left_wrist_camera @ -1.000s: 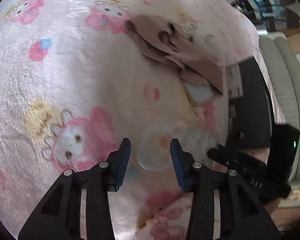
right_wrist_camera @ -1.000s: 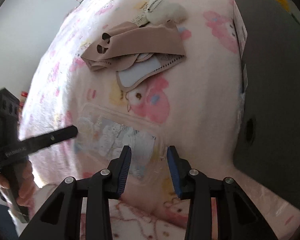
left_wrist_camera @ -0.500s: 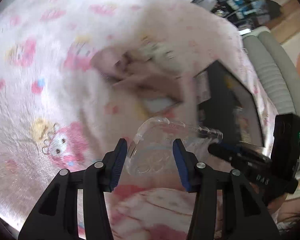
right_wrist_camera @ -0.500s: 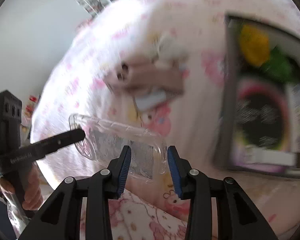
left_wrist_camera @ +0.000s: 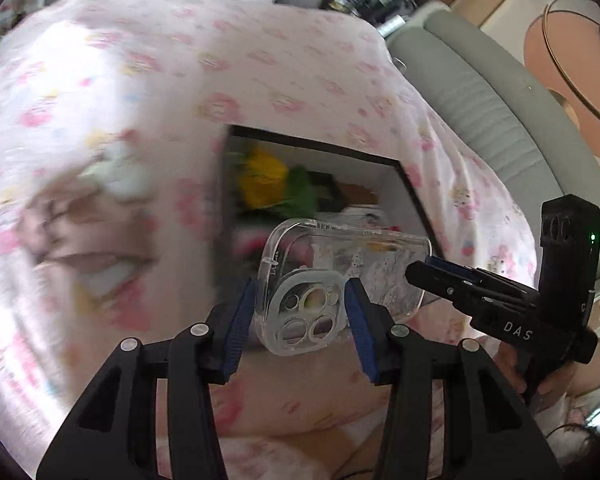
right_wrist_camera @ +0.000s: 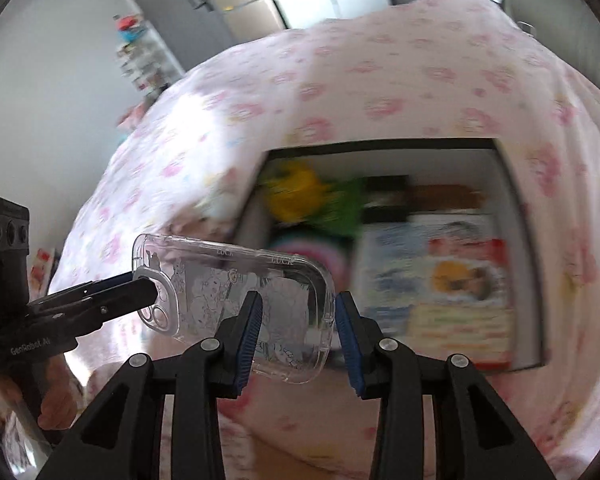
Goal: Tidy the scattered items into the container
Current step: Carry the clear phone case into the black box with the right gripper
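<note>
Holding the clear phone case (right_wrist_camera: 236, 304) clamped at both ends, left gripper (left_wrist_camera: 300, 316) and right gripper (right_wrist_camera: 298, 326); box (right_wrist_camera: 516, 240) at 1 o'clock. Slick plastic, uneven release could flip it onto the blanket (right_wrist_camera: 340, 80).

In the left wrist view, the left gripper (left_wrist_camera: 300, 316) clamps the camera end of a clear phone case (left_wrist_camera: 340, 280), the right gripper (left_wrist_camera: 440, 274) pinching its far end, above the blanket-covered bed's (left_wrist_camera: 300, 52) open black box (left_wrist_camera: 410, 194).
</note>
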A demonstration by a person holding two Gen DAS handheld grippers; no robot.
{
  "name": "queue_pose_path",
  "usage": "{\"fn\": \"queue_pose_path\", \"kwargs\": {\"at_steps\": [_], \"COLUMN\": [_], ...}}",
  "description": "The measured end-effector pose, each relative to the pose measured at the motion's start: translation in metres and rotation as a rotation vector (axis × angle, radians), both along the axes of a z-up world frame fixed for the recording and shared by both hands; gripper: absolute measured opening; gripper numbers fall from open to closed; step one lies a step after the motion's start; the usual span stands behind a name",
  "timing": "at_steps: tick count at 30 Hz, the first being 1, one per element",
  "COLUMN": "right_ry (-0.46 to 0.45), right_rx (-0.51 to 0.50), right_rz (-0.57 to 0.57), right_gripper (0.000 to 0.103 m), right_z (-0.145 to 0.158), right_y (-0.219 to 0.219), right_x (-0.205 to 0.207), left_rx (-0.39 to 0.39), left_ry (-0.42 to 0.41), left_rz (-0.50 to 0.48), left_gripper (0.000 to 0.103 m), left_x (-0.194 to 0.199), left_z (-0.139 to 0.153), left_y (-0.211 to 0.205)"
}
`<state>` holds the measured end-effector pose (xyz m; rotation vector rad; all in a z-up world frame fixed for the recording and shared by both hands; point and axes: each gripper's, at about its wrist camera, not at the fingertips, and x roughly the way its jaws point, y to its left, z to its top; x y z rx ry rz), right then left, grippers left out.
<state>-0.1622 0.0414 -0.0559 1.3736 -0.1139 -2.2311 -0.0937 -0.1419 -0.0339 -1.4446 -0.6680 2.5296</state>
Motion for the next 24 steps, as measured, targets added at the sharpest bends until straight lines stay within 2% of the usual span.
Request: {"fn": "queue_pose_path", "kwargs": {"at_steps": [4,7,9,10,12,16,19,24], "right_ry": [0.029,-0.010,-0.065,-0.105,-0.129,-0.076,-0.045,-0.030], "right_rx": [0.066,0.063,0.062,0.082,0.143,0.258,0.328,0.278], "right_rz": [-0.054,-0.102,-0.135,-0.151,-0.156,-0.132,-0.118,-0.147], "right_gripper": [0.035,0.035,0.035,0.035,0.034,0.035,0.035,0.034], "right_z": [-0.011,-0.027,-0.044,-0.057,-0.068,-0.074,-0.077,-0.071], "right_y": [0.031,0.062,0.079,0.083,0.086,0.070,0.056,0.060], "right_x": [-0.047,-0.067,-0.073,-0.075,-0.075,-0.076,-0.073,-0.071], "left_rx": [0.034,0.068,0.045,0.033,0.022,0.051,0.066,0.084], "left_ry": [-0.076,-0.195,-0.244,-0.252,-0.261,-0.291,-0.275,-0.224], "left_rz": [-0.084,-0.124,-0.143,-0.151,-0.161,-0.172,-0.161,-0.122], "left_gripper": [0.046,0.046,0.046,0.046,0.047,0.046,0.046,0.046], "left_x": [-0.060,-0.095,-0.108,-0.109,-0.110,-0.106,-0.099,-0.091], "left_z": [-0.023,-0.059,-0.079,-0.086,-0.099,-0.114,-0.109,-0.099], "left_y": [0.030,0.048,0.062,0.068,0.077,0.079,0.072,0.060]}}
